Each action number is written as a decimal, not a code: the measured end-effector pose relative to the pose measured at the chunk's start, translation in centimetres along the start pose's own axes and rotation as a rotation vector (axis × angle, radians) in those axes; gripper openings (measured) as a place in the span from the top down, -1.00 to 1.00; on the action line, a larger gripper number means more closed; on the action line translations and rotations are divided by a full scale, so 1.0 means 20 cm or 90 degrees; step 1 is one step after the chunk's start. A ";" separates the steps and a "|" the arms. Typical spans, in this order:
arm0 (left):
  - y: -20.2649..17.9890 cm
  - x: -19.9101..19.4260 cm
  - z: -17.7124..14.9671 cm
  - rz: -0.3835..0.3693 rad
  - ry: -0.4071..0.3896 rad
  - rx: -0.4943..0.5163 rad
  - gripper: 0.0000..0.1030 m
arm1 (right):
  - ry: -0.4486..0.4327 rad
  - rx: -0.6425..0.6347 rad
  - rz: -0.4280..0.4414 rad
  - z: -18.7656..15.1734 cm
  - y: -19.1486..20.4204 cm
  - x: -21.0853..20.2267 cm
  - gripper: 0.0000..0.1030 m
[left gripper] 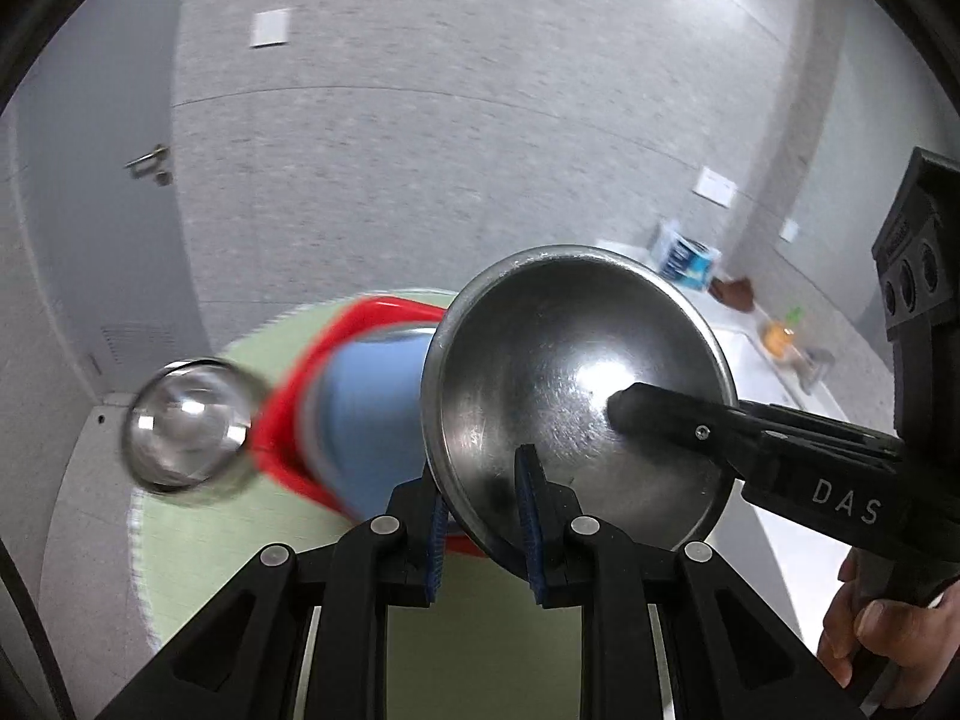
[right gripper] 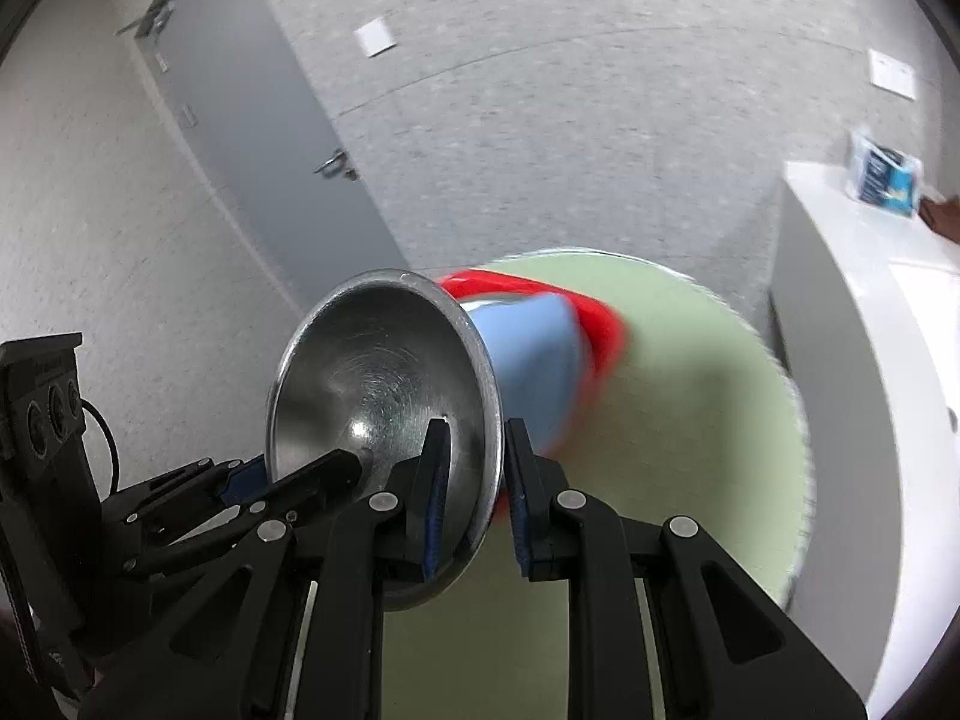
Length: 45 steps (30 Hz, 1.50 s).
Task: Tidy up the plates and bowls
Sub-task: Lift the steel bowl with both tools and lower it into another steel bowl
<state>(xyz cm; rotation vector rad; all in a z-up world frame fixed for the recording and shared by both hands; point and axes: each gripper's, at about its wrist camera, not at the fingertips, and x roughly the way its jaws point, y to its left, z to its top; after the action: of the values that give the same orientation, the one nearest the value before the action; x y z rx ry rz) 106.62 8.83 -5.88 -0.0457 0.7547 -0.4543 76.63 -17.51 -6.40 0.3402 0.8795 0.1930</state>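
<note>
A steel bowl (left gripper: 576,396) is held up on edge above a pale green round mat (left gripper: 252,540). My left gripper (left gripper: 483,531) is shut on its rim. My right gripper (right gripper: 474,504) is shut on the opposite rim of the same bowl (right gripper: 384,384); it shows in the left wrist view (left gripper: 678,420) with one finger inside the bowl. Behind the bowl, a light blue bowl (left gripper: 372,414) sits in a red plate (left gripper: 288,432), blurred. A second shiny steel bowl (left gripper: 186,426) stands at the mat's left edge.
A white counter (right gripper: 852,324) stands to the right, with a blue and white package (right gripper: 882,174) on it. A grey door with a handle (right gripper: 333,165) is at the back left. The wall behind is grey speckled.
</note>
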 end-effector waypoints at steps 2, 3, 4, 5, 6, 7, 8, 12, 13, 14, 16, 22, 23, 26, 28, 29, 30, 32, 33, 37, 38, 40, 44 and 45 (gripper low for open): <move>0.17 -0.04 0.01 0.013 -0.001 -0.007 0.66 | 0.005 -0.009 0.009 0.02 0.14 0.11 0.65; 0.27 -0.06 0.02 0.019 0.000 -0.013 0.66 | 0.008 -0.012 0.013 0.04 0.20 0.16 0.65; 0.35 -0.08 0.03 0.023 0.003 -0.017 0.66 | 0.013 -0.015 0.017 0.05 0.27 0.23 0.65; 0.43 -0.09 0.04 0.028 0.006 -0.022 0.66 | 0.016 -0.017 0.018 0.05 0.32 0.26 0.65; 0.51 -0.10 0.05 0.032 0.011 -0.027 0.66 | 0.020 -0.019 0.021 0.06 0.38 0.32 0.65; 0.58 -0.11 0.05 0.036 0.017 -0.031 0.66 | 0.024 -0.021 0.023 0.07 0.44 0.39 0.65; 0.66 -0.10 0.07 0.040 0.024 -0.038 0.66 | 0.032 -0.024 0.024 0.07 0.49 0.45 0.65; 0.93 -0.06 0.09 0.053 0.057 -0.055 0.66 | 0.064 -0.023 0.022 0.08 0.67 0.69 0.65; 0.97 -0.05 0.09 0.054 0.064 -0.055 0.66 | 0.074 -0.025 0.017 0.07 0.71 0.76 0.65; 1.02 -0.03 0.09 0.053 0.073 -0.055 0.66 | 0.082 -0.026 0.012 0.07 0.73 0.79 0.65; 1.12 0.00 0.10 0.051 0.085 -0.056 0.66 | 0.095 -0.028 0.000 0.07 0.78 0.88 0.65; 1.28 0.19 0.18 0.042 0.132 -0.056 0.66 | 0.135 -0.021 -0.027 0.05 0.79 1.08 0.65; 1.29 0.23 0.20 0.040 0.138 -0.054 0.66 | 0.141 -0.019 -0.031 0.05 0.79 1.10 0.65; 1.33 0.34 0.27 0.039 0.150 -0.040 0.66 | 0.151 -0.015 -0.044 0.04 0.79 1.15 0.65; 1.35 0.39 0.30 0.035 0.158 -0.040 0.66 | 0.157 -0.016 -0.054 0.03 0.78 1.18 0.65; 1.34 0.43 0.32 0.035 0.160 -0.037 0.66 | 0.160 -0.018 -0.060 0.03 0.78 1.19 0.65; 1.31 0.48 0.34 0.036 0.162 -0.031 0.66 | 0.163 -0.020 -0.066 0.03 0.79 1.20 0.65; 1.31 0.53 0.36 0.036 0.166 -0.024 0.66 | 0.167 -0.025 -0.078 0.03 0.79 1.22 0.65; 1.31 0.56 0.36 0.033 0.170 -0.023 0.66 | 0.168 -0.026 -0.084 0.03 0.80 1.23 0.62; 1.31 0.63 0.39 0.024 0.176 -0.020 0.64 | 0.176 -0.033 -0.099 0.02 0.79 1.25 0.60; 1.31 0.63 0.39 0.024 0.175 -0.018 0.63 | 0.178 -0.033 -0.100 0.02 0.79 1.25 0.59; 1.32 0.65 0.40 0.019 0.176 -0.018 0.60 | 0.179 -0.034 -0.101 0.02 0.79 1.25 0.56; 1.33 0.66 0.40 0.014 0.180 -0.022 0.58 | 0.187 -0.046 -0.096 0.04 0.82 1.25 0.34; 1.34 0.64 0.38 0.012 0.181 -0.024 0.58 | 0.188 -0.050 -0.099 0.04 0.82 1.25 0.32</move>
<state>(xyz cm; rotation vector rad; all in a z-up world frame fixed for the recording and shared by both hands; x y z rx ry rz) 130.16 26.70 -13.98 -0.0095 1.0417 -0.4332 92.41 5.09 -17.93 0.1711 1.1815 0.1340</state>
